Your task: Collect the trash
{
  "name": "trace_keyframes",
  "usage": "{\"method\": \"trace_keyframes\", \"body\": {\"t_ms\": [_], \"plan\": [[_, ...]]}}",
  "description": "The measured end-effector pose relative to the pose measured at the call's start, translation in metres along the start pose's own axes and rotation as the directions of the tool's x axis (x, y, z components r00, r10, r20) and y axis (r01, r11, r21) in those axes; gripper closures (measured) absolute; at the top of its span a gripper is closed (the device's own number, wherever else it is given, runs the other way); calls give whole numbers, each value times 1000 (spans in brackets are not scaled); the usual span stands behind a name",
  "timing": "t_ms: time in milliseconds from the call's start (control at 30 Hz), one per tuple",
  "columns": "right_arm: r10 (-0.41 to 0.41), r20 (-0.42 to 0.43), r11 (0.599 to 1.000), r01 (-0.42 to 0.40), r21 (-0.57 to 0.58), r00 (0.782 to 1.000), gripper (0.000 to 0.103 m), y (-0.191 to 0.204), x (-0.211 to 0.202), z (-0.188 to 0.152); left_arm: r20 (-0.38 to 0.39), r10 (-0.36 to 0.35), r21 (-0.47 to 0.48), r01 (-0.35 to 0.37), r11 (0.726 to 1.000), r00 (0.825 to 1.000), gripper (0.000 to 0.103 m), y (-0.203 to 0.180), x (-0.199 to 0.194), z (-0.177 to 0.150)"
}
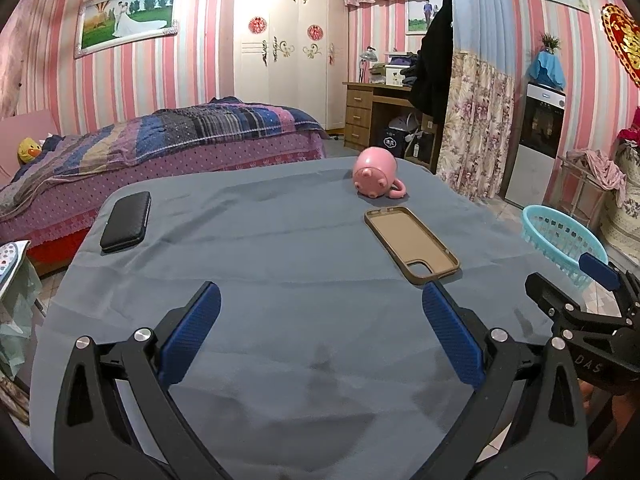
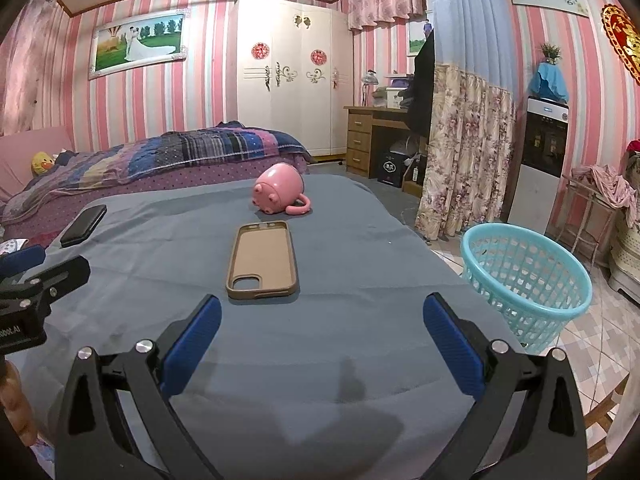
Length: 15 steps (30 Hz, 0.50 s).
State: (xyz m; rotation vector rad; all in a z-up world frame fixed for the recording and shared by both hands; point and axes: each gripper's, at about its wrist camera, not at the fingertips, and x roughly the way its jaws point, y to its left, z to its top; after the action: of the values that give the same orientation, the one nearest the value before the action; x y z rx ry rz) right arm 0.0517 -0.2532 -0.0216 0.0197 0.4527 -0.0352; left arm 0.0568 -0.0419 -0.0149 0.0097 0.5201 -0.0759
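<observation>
A table under a blue-grey cloth carries three things. A pink pig-shaped mug lies tipped over at the far side. A brown phone case lies inside-up nearer me. A black case rests at the far left edge. My left gripper hovers open over the near cloth, nothing between its fingers. My right gripper is open too, just short of the phone case. A turquoise mesh basket stands on the floor right of the table.
A bed with a striped quilt lies beyond the table on the left. A wooden desk, floral curtain and water dispenser stand behind on the right. Tiled floor surrounds the basket.
</observation>
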Motion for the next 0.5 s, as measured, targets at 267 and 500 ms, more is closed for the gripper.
{"method": "trace_keyframes", "body": {"t_ms": [267, 500], "plan": [[1, 2, 1000, -1, 7, 1000, 4, -1, 0, 2, 6, 2, 4, -2, 1000, 1000, 6, -1, -1, 0], [0, 2, 1000, 0, 6, 1000, 4, -1, 1, 2, 17, 0, 14, -1, 1000, 1000, 6, -4, -5, 4]]}}
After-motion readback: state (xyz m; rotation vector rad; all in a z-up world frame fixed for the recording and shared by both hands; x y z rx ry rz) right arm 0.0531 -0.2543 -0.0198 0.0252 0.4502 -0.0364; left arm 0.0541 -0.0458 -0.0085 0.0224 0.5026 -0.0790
